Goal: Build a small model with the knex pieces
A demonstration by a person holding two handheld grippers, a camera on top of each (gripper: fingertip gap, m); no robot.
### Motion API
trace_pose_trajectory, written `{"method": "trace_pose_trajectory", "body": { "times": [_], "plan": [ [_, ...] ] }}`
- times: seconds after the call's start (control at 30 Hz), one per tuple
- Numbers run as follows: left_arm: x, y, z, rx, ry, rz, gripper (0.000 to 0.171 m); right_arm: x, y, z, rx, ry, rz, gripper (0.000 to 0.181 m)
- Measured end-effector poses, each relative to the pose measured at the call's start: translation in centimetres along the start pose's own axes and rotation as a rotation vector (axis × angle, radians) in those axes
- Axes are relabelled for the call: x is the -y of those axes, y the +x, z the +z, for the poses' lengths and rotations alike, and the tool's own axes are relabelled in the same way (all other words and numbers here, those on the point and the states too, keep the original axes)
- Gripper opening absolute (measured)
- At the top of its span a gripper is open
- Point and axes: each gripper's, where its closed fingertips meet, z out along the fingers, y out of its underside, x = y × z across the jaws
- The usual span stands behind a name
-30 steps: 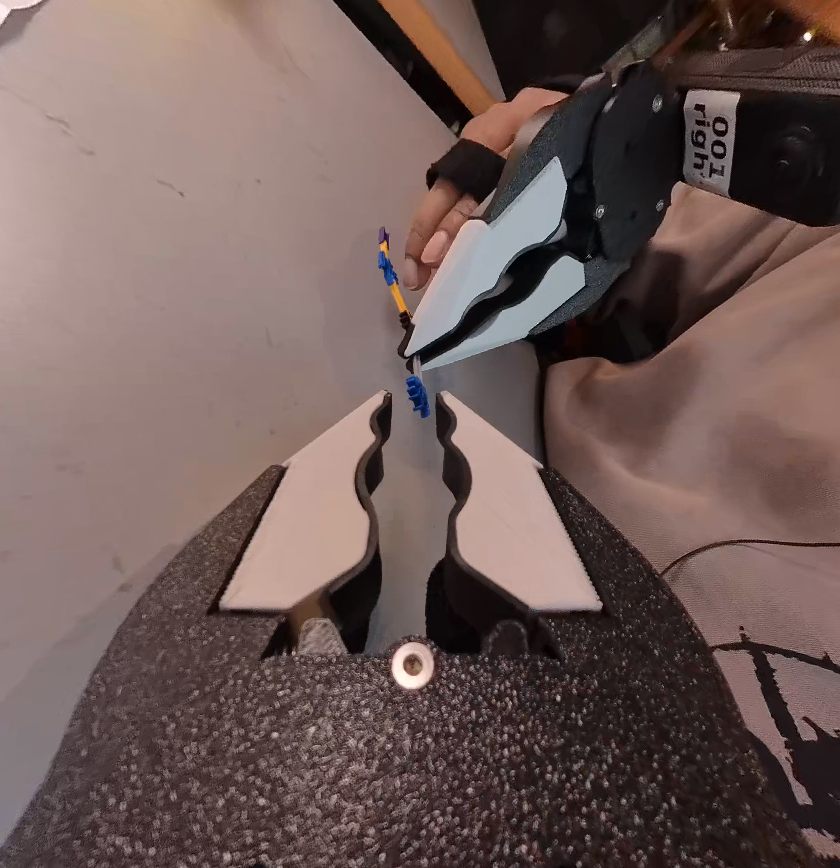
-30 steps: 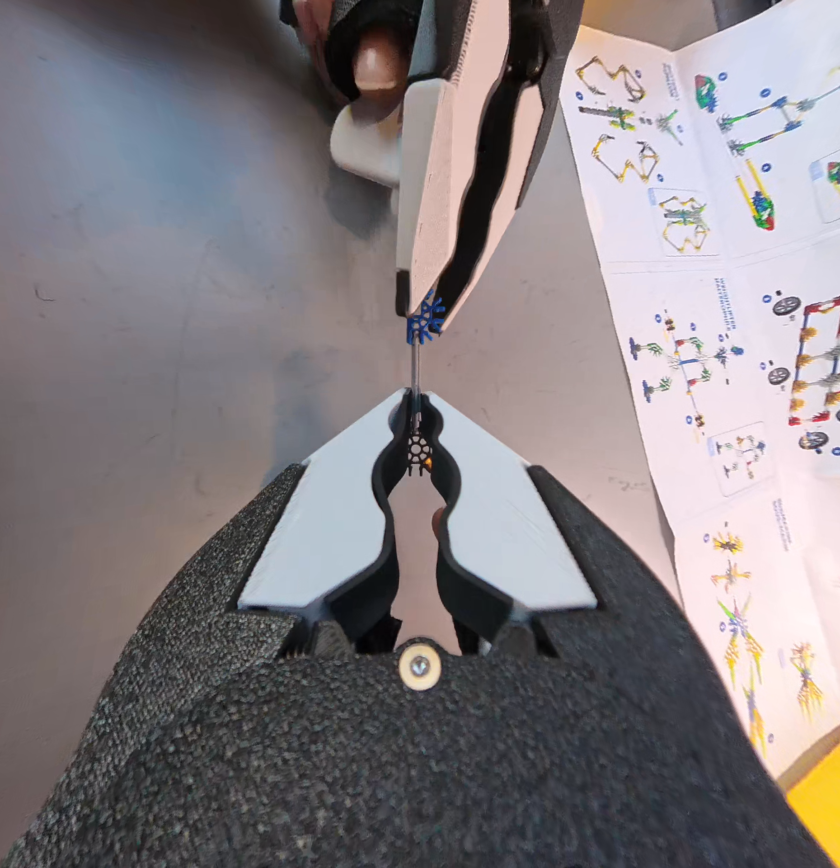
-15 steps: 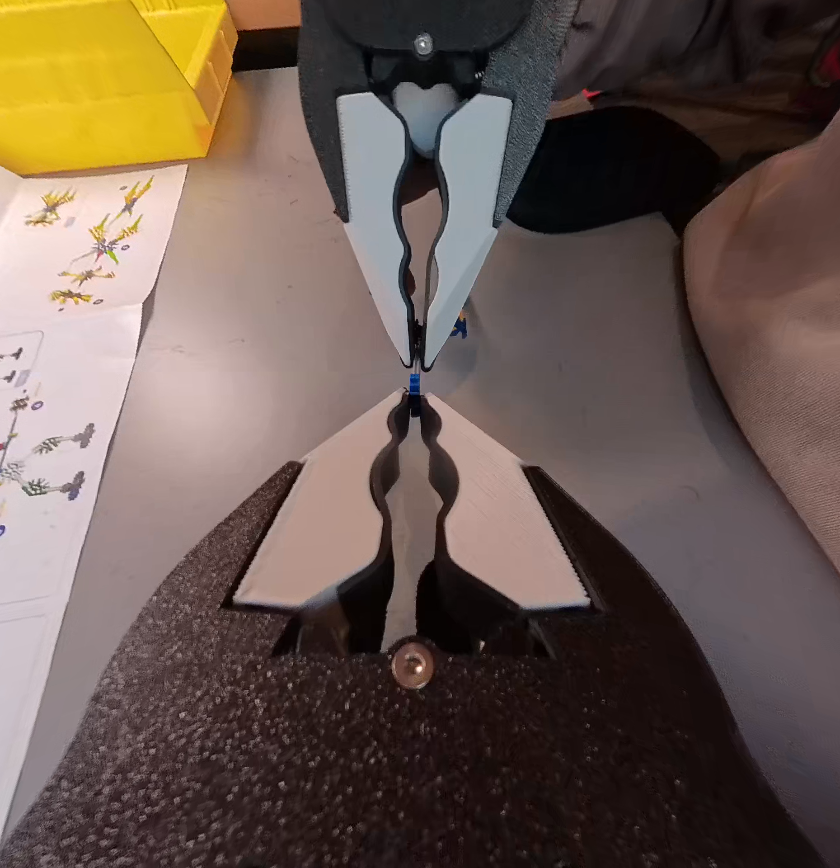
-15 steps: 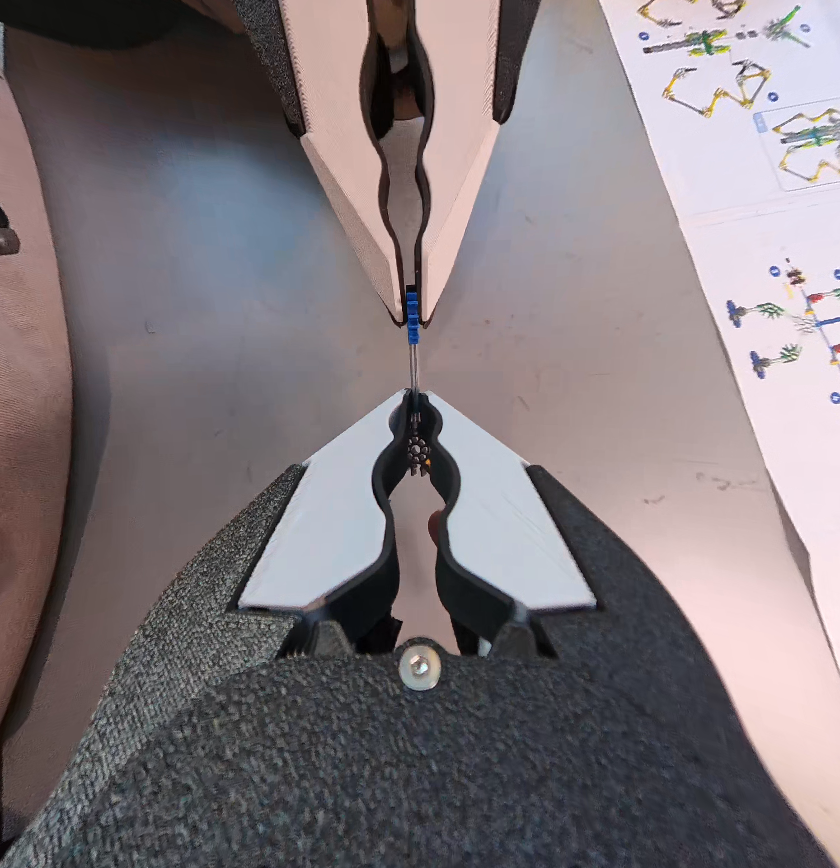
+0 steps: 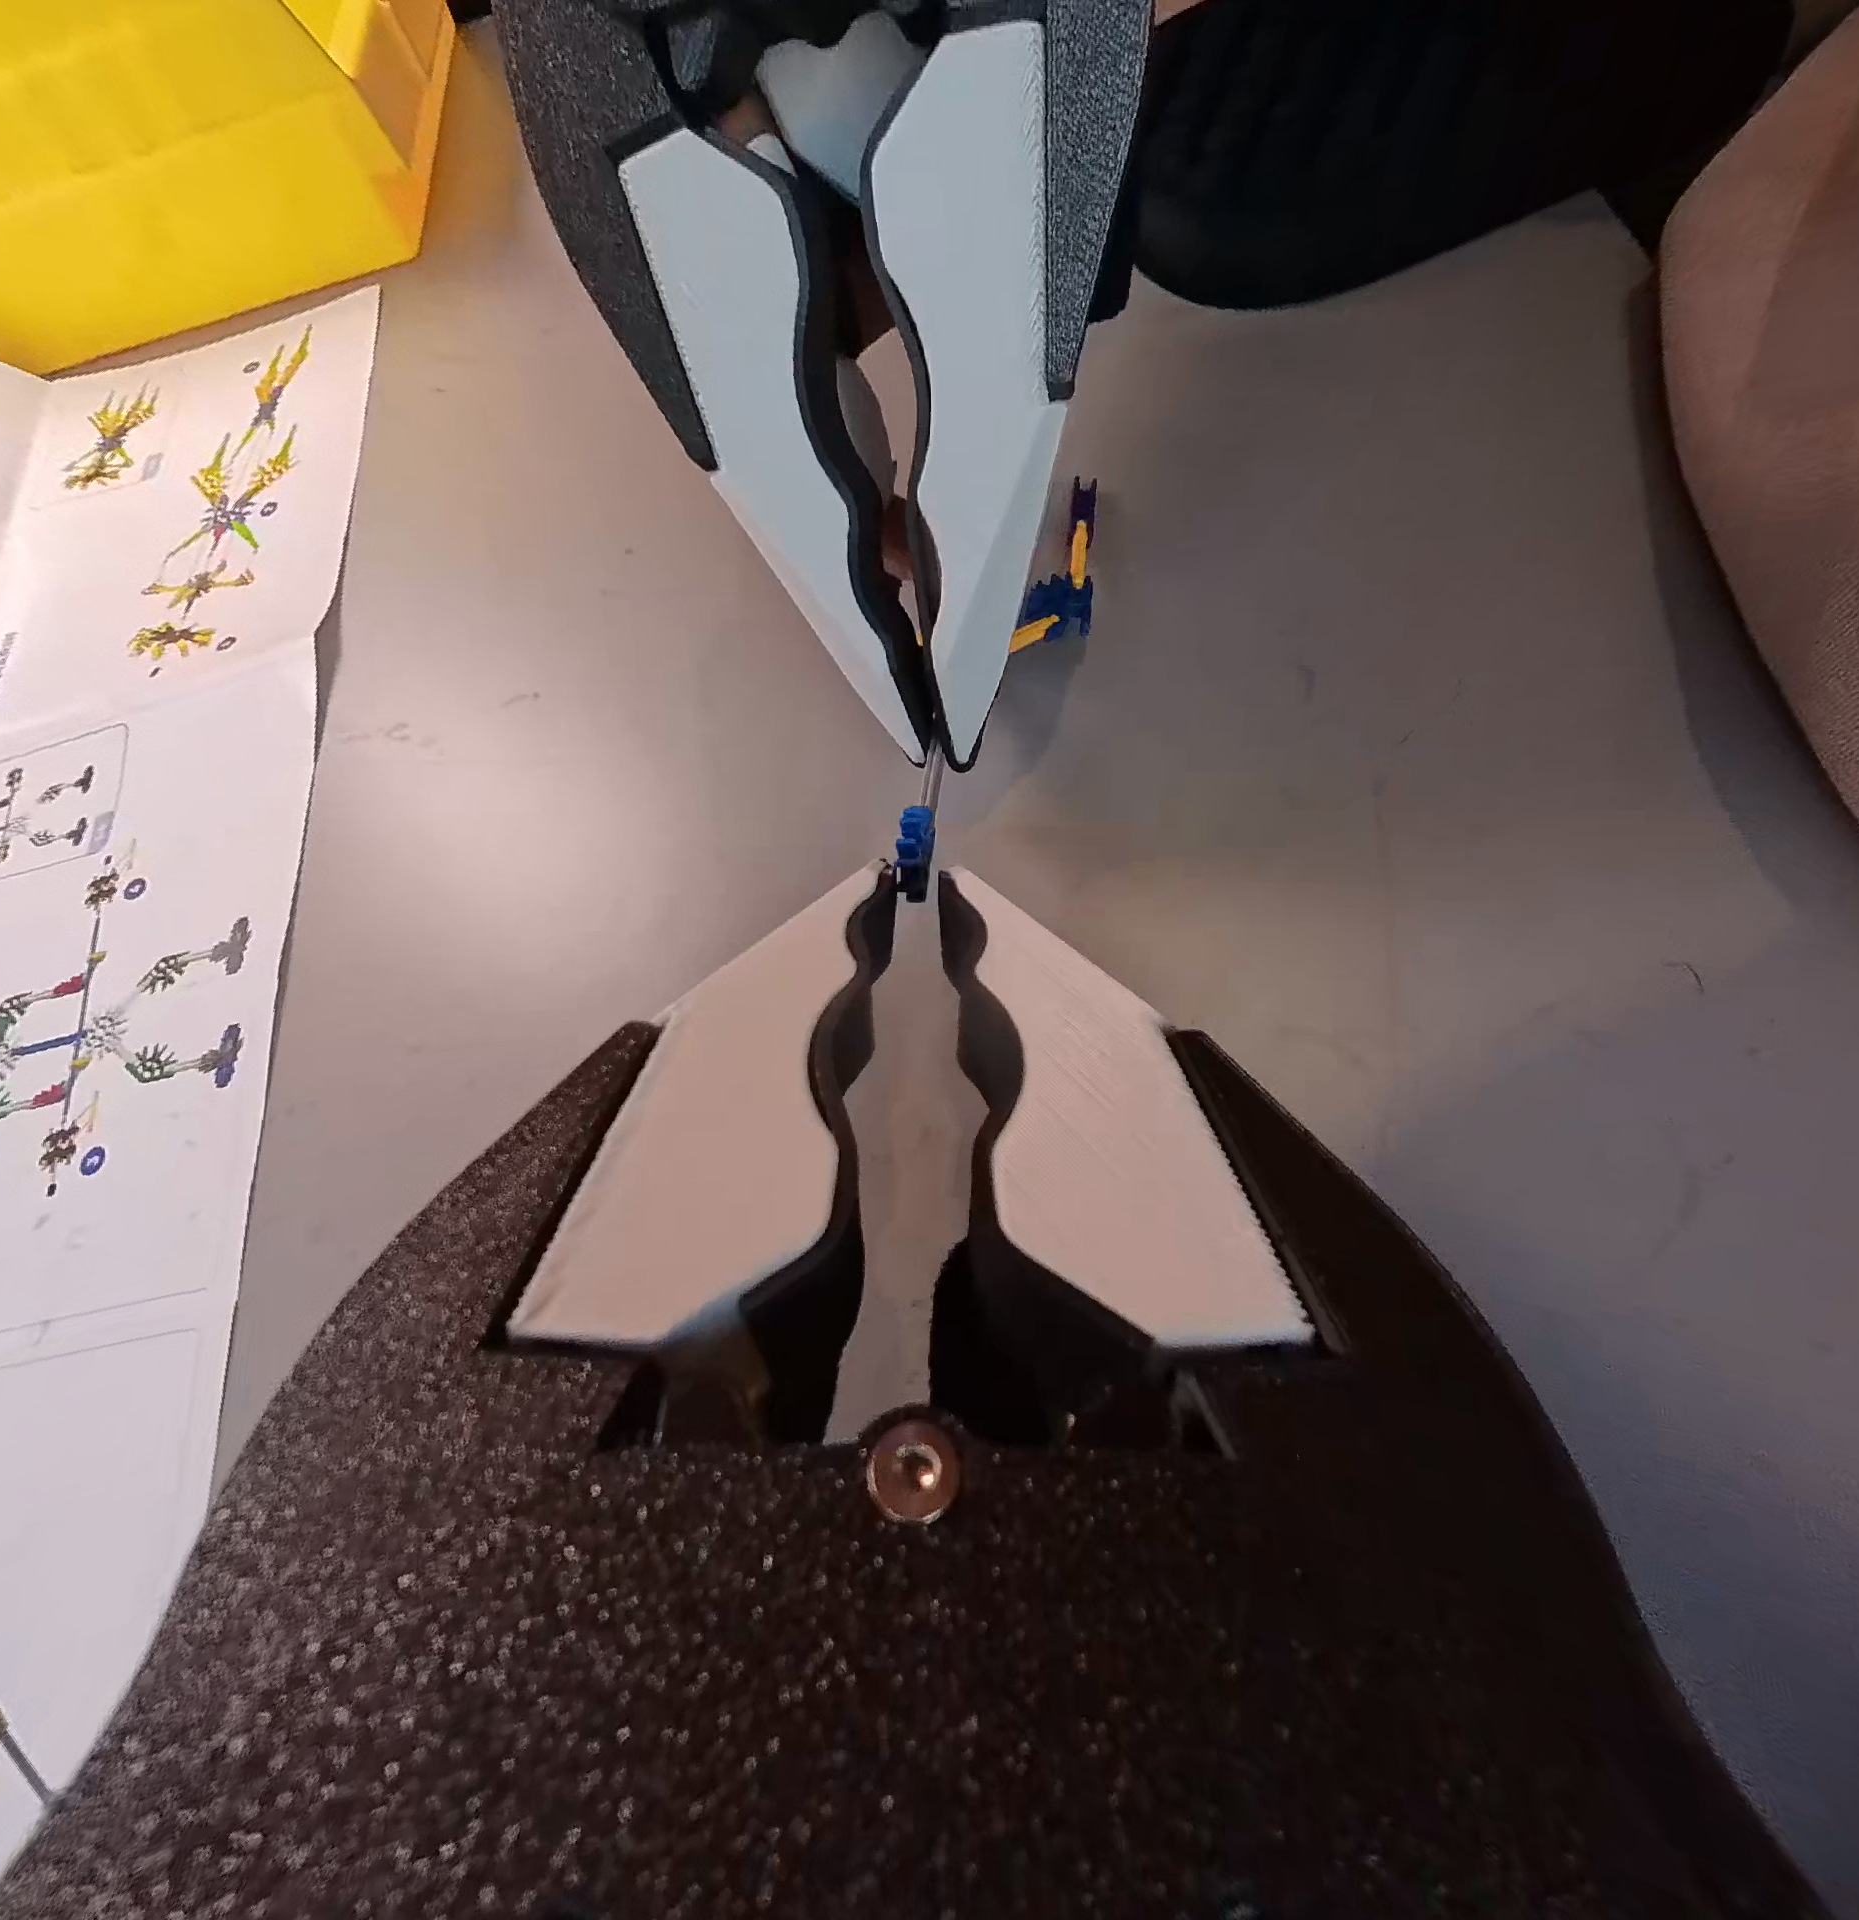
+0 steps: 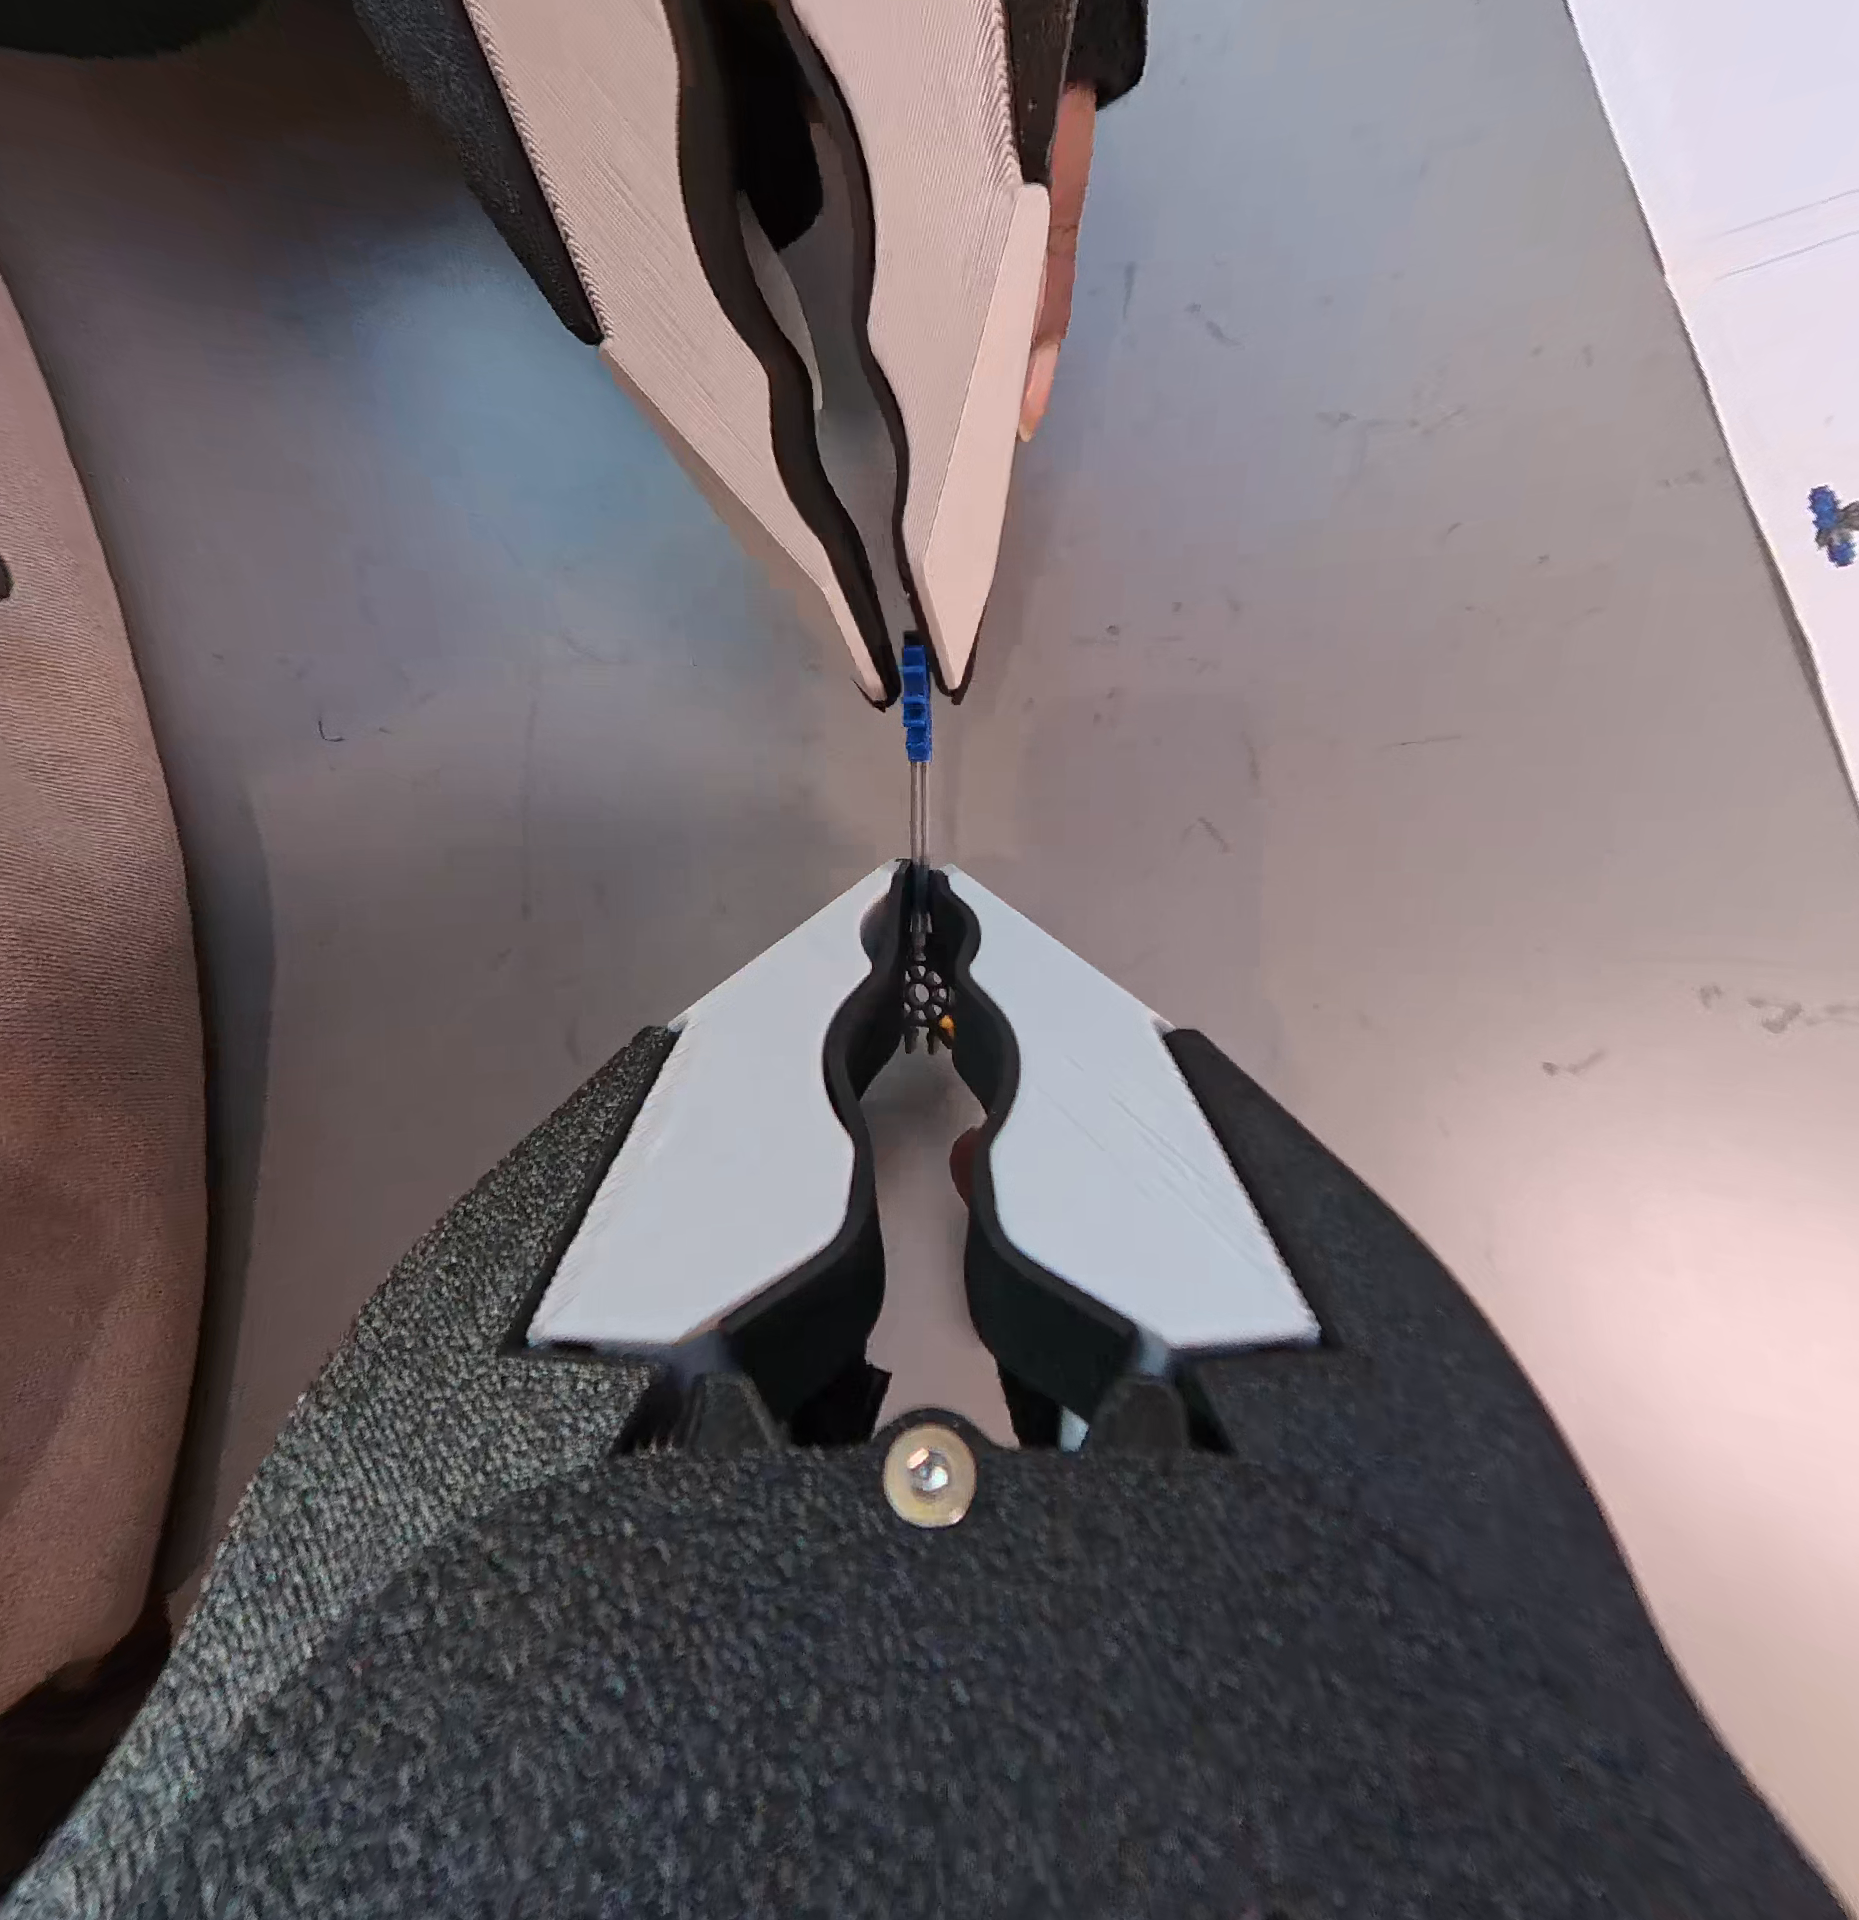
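Note:
My two grippers meet tip to tip above the grey table (image 5: 1320, 935). My right gripper (image 6: 917, 868) is shut on a thin grey rod (image 6: 917, 810), with a black connector (image 6: 925, 992) sitting between its jaws just behind the tips. The rod ends in a small blue connector (image 6: 914, 707). My left gripper (image 5: 914, 878) is shut on that blue connector (image 5: 912, 842) at its very tips. In the left wrist view the right gripper (image 5: 935, 753) comes down from the top. Yellow rods and blue and purple connectors (image 5: 1060, 603) stick out behind its finger.
A yellow bin (image 5: 177, 156) stands at the far left. A white picture instruction sheet (image 5: 125, 831) lies beside it and also shows in the right wrist view (image 6: 1787, 208). A person's beige clothing (image 5: 1787, 520) borders the table, and fingers (image 6: 1050, 312) hold the left gripper. My two grippers' fingertips are within a few centimetres of each other.
A second ago my left jaws were open beside the blue connector. They swung round to face the right gripper and shut on it. Since then both grippers have tilted slightly.

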Motion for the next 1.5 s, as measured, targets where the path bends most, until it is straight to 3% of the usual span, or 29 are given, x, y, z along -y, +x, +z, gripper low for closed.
{"method": "trace_pose_trajectory", "body": {
  "times": [0.87,1.17,1.3,1.5],
  "plan": [
    [-1.7,0.0,0.5,-0.015,-0.078,-0.044,0.005,-0.8,0.1,1.3,0.031,-0.094,0.047,0.002],
    [-2.1,-0.8,0.0,0.002,-0.081,-0.083,0.008,0.0,1.4,-1.7,-0.037,0.033,0.004,0.019],
    [-2.5,-1.6,-0.7,0.022,-0.086,-0.109,0.009,-1.7,2.7,-4.2,-0.110,0.088,0.010,0.021],
    [-3.1,-3.2,-1.7,0.065,-0.082,-0.165,0.009,-6.7,2.7,-4.4,-0.156,-0.004,0.046,0.023]
  ]
}}
